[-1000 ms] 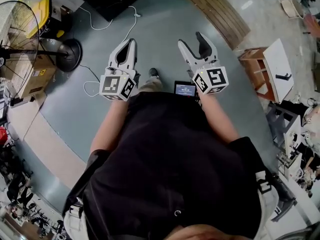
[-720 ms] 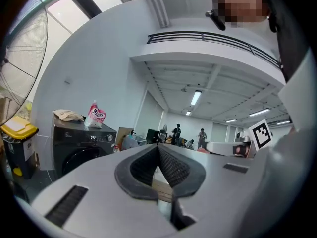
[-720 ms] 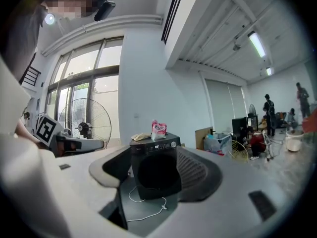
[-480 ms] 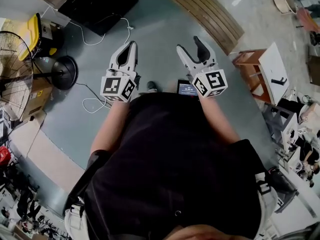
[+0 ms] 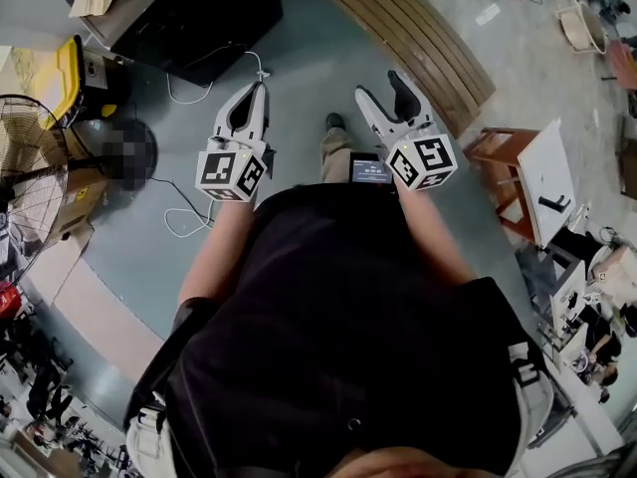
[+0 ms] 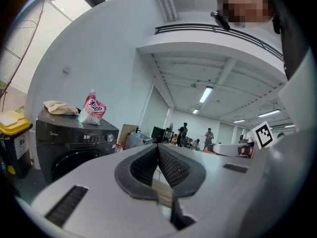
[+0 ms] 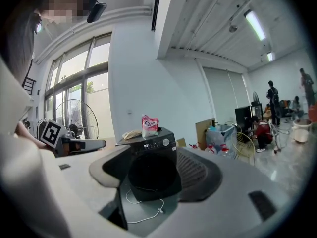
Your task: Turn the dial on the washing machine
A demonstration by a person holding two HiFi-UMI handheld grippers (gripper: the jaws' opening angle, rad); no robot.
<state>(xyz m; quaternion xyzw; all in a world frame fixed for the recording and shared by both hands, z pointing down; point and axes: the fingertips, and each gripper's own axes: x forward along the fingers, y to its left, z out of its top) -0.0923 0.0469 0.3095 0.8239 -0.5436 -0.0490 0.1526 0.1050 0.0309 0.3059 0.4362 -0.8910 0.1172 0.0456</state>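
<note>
Grey floor fills the head view, and the washing machine point(image 5: 199, 13) at its top edge shows more of its dark lid than a second ago: I am walking toward it, one foot point(image 5: 335, 123) now stepped out ahead. My left gripper point(image 5: 257, 96) points at the machine with its jaws pressed together on nothing. My right gripper point(image 5: 382, 88) has its jaws spread, and in its own view the machine stands framed between them, well apart. The dial point(image 7: 166, 142) sits on the machine's front panel, below a pink pouch point(image 7: 149, 124) on the lid. I judge the approach unfinished and the dial untouched.
</note>
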